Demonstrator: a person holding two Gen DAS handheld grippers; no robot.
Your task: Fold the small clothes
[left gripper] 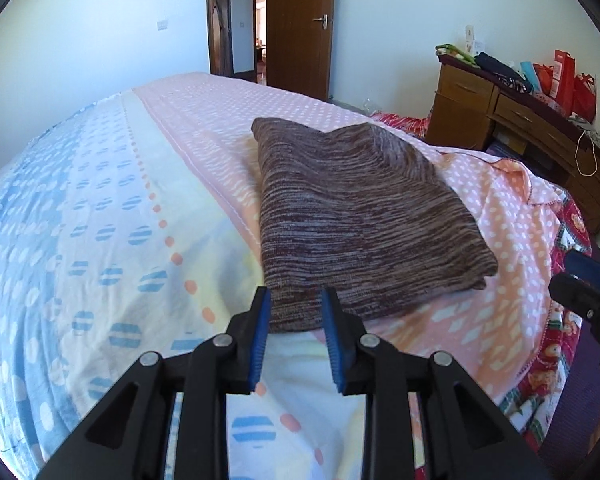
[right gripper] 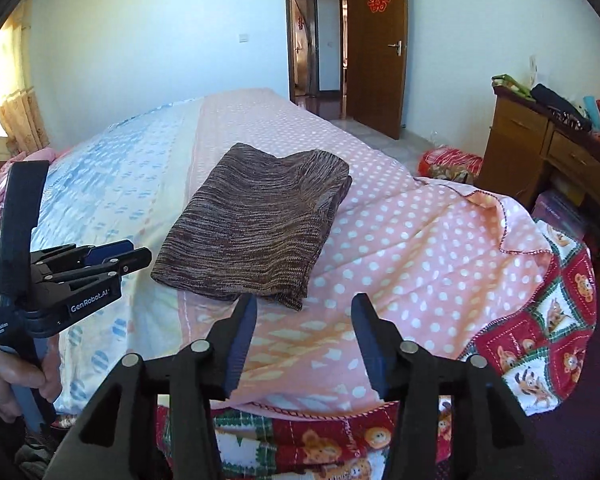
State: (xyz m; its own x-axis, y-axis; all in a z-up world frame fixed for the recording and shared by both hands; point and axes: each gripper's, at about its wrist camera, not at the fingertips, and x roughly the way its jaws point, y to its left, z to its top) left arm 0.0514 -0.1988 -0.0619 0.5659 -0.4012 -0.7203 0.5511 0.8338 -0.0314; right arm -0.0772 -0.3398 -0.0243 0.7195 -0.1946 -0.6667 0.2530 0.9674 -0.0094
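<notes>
Folded brown knit garment [right gripper: 256, 224] lies on the bed [right gripper: 400, 240], both grippers off it.

Garment sits on the pink dotted sheet, a compact rectangle, edges roughly stacked. Left gripper [left gripper: 296, 292] just short of its near corner, jaws narrow, nothing between. Right gripper [right gripper: 304, 304] near its near edge, jaws half wide, empty. Judgement: fold looks finished; press flat and square any loose layer before leaving. No containers near the garment; the dresser [right gripper: 540, 152] drawers are closed.
</notes>
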